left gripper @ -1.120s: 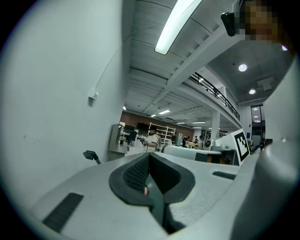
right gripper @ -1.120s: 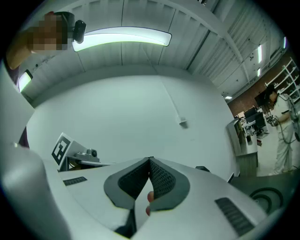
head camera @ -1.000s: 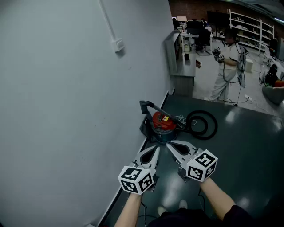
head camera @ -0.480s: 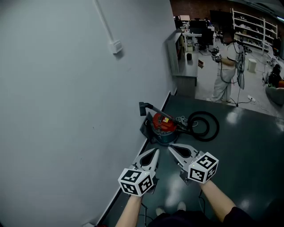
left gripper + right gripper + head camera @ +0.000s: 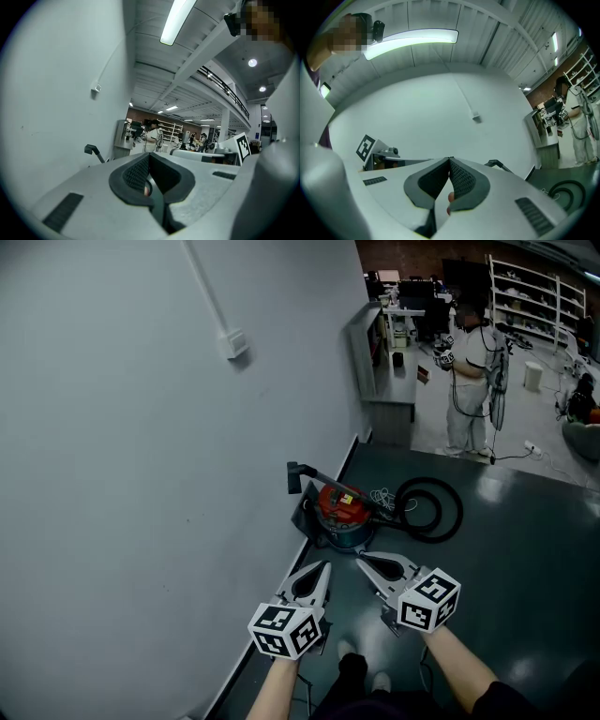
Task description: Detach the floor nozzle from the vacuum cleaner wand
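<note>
The vacuum cleaner lies on the dark floor by the wall: a red canister [image 5: 339, 506] with a coiled black hose [image 5: 427, 509] to its right. A thin wand [image 5: 323, 478] slants up-left from it and ends in a dark nozzle piece [image 5: 292, 474] near the wall. That piece also shows small in the left gripper view as the nozzle piece [image 5: 92, 150] and in the right gripper view as the nozzle piece [image 5: 495, 163]. My left gripper [image 5: 324, 566] and right gripper [image 5: 360, 560] hover side by side short of the canister. Both are shut and hold nothing.
A pale wall [image 5: 141, 474] with a conduit box [image 5: 233, 342] fills the left. A grey cabinet [image 5: 379, 357] stands beyond the vacuum. A person [image 5: 469, 381] stands further back near the shelves [image 5: 534, 292]. My own shoes [image 5: 353, 667] show at the bottom.
Both grippers have sunk slightly in the head view, still shut. The person at the back has shifted left. A shoe has come forward at the bottom edge.
</note>
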